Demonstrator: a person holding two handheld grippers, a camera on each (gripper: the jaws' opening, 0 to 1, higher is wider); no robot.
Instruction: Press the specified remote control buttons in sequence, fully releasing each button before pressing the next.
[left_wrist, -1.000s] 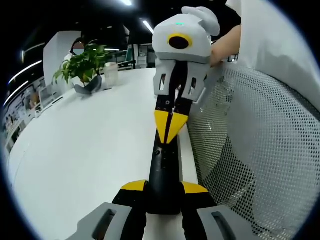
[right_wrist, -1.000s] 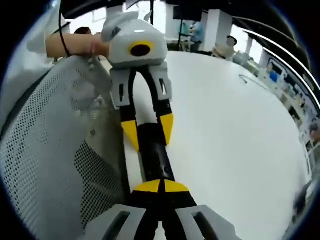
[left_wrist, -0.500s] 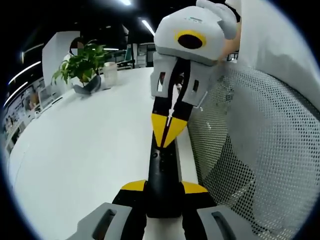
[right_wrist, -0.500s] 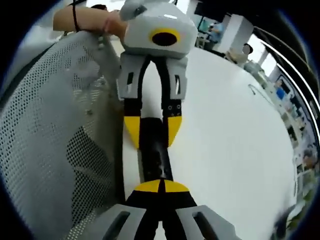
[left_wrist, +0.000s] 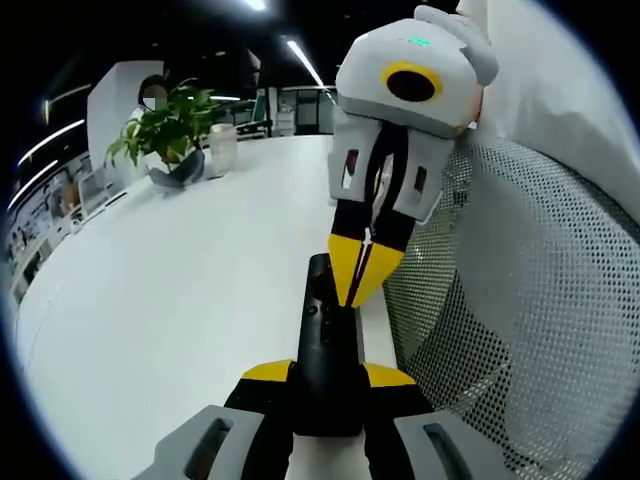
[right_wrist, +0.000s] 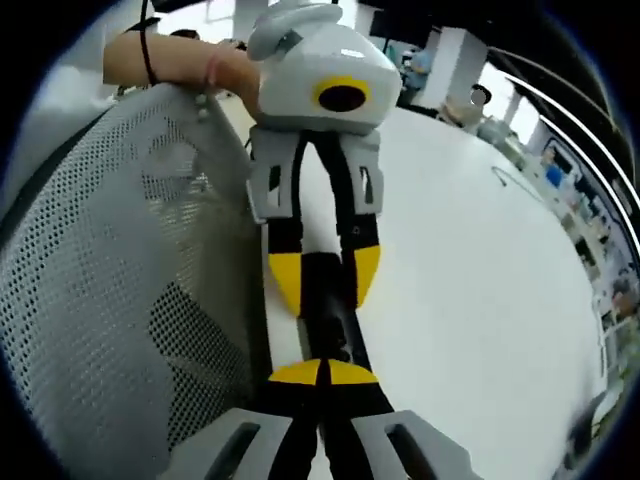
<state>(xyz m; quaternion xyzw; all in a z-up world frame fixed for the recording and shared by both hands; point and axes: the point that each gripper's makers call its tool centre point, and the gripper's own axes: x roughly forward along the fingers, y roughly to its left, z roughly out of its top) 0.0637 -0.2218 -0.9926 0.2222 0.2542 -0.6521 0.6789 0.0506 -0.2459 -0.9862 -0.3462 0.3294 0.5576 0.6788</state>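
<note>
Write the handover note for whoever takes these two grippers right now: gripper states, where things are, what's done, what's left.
Left gripper: shut on the black remote control, holding it by its near end over the white table edge.
Right gripper: jaws shut, yellow tips together, pointing down at the remote's far end; contact with a button cannot be confirmed.
Mesh chair back is beside the table edge; a potted plant stands at the far side.
Done: remote gripped and presented. How many presses are done cannot be told.
Left: confirm the sequence, then press and fully release each button.
</note>
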